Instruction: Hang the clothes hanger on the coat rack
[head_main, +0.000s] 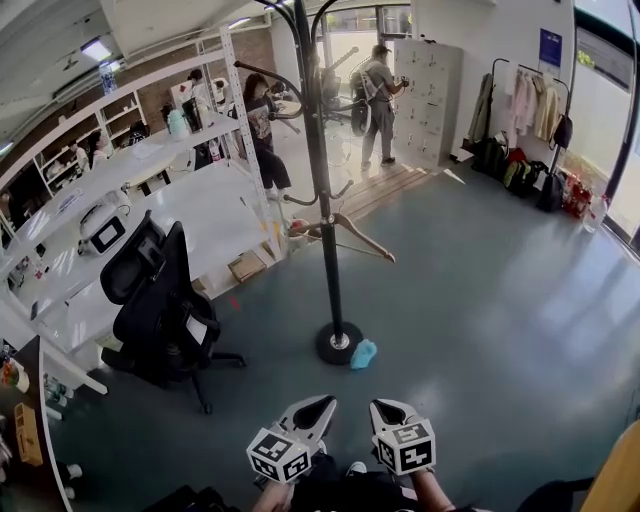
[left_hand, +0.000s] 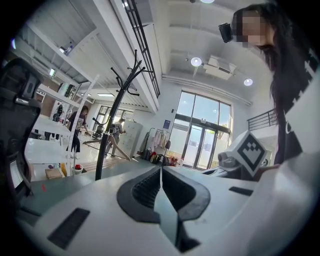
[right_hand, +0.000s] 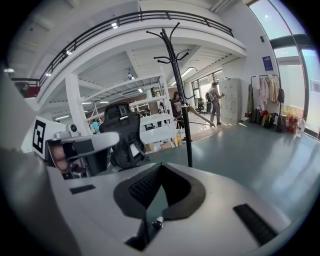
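Left claw (head_main: 324, 402), right claw (head_main: 379, 406); office chair (head_main: 160, 300) left of coat rack (head_main: 322, 180).

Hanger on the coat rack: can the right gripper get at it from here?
Probably not yet: the right gripper, shut, is well short of the hanger; only floor lies between, so nothing blocks it.
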